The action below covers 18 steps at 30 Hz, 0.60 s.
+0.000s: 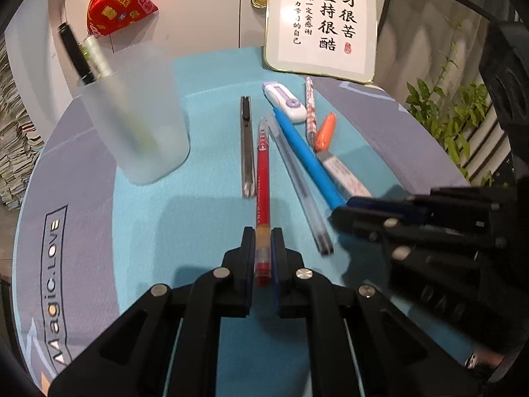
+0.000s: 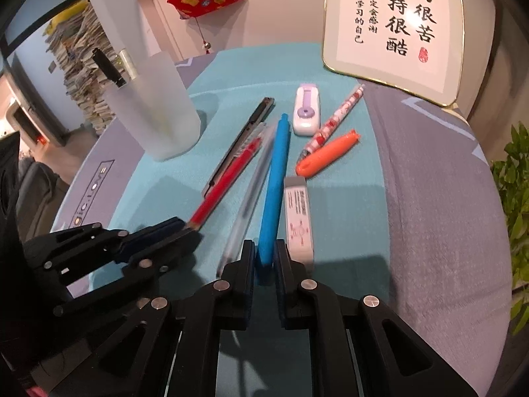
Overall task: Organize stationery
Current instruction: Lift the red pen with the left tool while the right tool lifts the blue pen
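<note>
My left gripper [image 1: 263, 236] is shut on the near end of a red pen [image 1: 263, 178] that lies on the teal mat. My right gripper [image 2: 264, 248] is shut on the near end of a blue pen [image 2: 276, 178]; it also shows in the left wrist view [image 1: 344, 213]. The left gripper shows in the right wrist view [image 2: 185, 228] at the red pen [image 2: 228, 182]. A frosted cup [image 1: 135, 115] at the left holds a black pen [image 1: 74, 53] and a clear one. Between the two held pens lies a clear pen [image 1: 297, 182].
On the mat also lie a black utility knife [image 1: 246, 142], a white and purple correction tape [image 1: 284, 101], a patterned pen [image 1: 310, 109], an orange highlighter [image 1: 325, 132] and a white eraser [image 2: 297, 221]. A framed calligraphy sign [image 1: 320, 20] stands at the back. Plants are at the right.
</note>
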Motion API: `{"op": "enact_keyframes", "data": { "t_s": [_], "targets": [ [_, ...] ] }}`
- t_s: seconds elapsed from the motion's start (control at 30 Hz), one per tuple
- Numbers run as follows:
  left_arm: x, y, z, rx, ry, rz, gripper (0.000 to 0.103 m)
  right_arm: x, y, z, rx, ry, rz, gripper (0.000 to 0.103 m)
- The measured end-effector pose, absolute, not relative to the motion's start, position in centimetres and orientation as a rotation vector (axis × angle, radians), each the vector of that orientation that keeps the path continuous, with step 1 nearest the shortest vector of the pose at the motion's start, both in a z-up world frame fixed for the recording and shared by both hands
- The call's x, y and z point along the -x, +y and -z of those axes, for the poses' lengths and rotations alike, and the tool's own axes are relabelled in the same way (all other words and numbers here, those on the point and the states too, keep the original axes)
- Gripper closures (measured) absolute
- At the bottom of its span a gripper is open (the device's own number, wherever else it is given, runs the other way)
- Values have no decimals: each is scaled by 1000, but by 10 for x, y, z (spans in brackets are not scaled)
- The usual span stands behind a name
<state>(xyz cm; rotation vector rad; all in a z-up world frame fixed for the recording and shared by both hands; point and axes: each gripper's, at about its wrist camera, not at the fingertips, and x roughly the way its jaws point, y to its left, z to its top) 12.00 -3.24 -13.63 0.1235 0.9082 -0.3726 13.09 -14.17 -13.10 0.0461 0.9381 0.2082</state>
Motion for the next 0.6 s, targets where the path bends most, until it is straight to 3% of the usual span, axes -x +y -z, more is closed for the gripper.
{"op": "enact_keyframes", "data": {
  "t_s": [0.5, 0.6],
  "targets": [
    [-44, 26, 136, -175, 978, 373, 95, -29, -171, 136, 138, 1105, -297, 92],
    [-42, 24, 135, -181, 967, 371, 94, -32, -170, 133, 120, 1077, -287, 77]
  ]
}}
